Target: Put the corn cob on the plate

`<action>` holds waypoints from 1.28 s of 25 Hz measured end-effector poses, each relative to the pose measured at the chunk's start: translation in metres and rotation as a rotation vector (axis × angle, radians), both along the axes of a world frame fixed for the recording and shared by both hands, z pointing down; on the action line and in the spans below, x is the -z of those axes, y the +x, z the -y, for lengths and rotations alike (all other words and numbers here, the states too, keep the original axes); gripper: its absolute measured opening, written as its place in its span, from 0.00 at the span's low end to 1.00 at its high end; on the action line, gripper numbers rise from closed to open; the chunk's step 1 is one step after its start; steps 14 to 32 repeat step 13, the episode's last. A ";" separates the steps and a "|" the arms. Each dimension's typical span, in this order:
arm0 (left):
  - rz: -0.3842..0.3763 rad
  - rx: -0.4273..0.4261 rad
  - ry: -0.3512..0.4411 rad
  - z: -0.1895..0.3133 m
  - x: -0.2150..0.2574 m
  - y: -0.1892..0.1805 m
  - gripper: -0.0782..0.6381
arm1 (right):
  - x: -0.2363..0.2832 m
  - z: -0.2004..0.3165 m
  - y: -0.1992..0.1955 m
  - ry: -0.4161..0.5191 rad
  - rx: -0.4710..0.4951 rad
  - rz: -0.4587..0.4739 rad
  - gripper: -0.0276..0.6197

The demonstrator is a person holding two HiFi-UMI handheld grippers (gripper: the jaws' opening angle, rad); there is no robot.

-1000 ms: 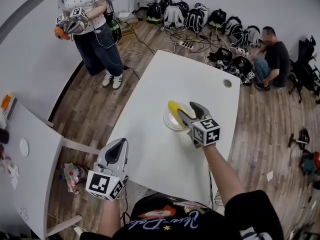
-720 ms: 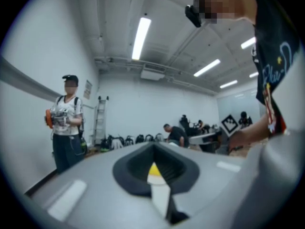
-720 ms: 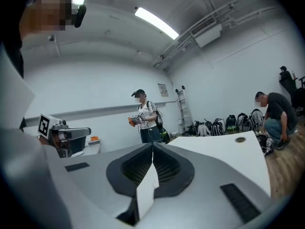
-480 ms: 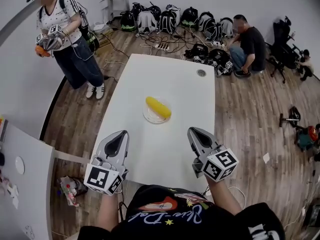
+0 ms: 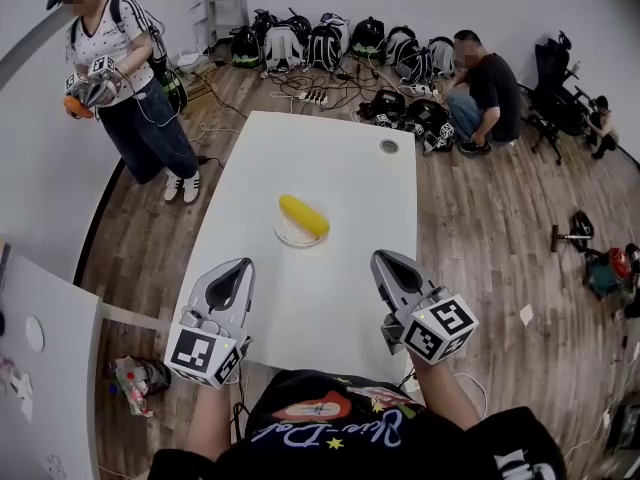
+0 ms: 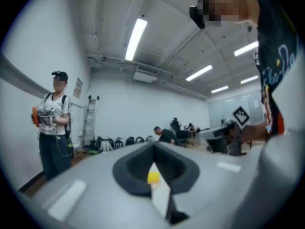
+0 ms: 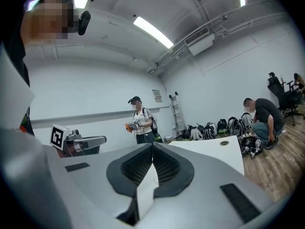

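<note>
Your corn cob [image 5: 303,215] lies on the plate [image 5: 285,236] near the middle of the white desk [image 5: 345,163], well apart from both of your tools. Your left hand-held gripper [image 5: 240,265] is at the desk's near left edge, jaws pressed together and empty, and your right hand-held gripper [image 5: 384,259] at the near right edge is also closed on nothing. Beyond the desk a person [image 5: 130,78] stands at the far left, and another [image 5: 485,88] sits on the floor by a row of backpacks [image 5: 300,43].
</note>
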State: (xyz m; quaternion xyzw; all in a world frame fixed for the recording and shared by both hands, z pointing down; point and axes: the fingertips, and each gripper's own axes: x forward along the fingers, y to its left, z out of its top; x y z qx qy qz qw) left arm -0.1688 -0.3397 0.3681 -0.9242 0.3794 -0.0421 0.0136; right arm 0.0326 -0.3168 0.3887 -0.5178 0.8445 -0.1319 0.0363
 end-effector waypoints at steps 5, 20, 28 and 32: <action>0.030 0.015 0.007 -0.004 0.000 0.000 0.11 | 0.020 -0.006 -0.008 0.035 0.033 -0.013 0.07; 0.034 0.029 0.034 -0.007 -0.003 -0.008 0.11 | 0.032 -0.011 -0.040 0.120 0.099 -0.120 0.07; 0.034 0.029 0.034 -0.007 -0.003 -0.008 0.11 | 0.032 -0.011 -0.040 0.120 0.099 -0.120 0.07; 0.034 0.029 0.034 -0.007 -0.003 -0.008 0.11 | 0.032 -0.011 -0.040 0.120 0.099 -0.120 0.07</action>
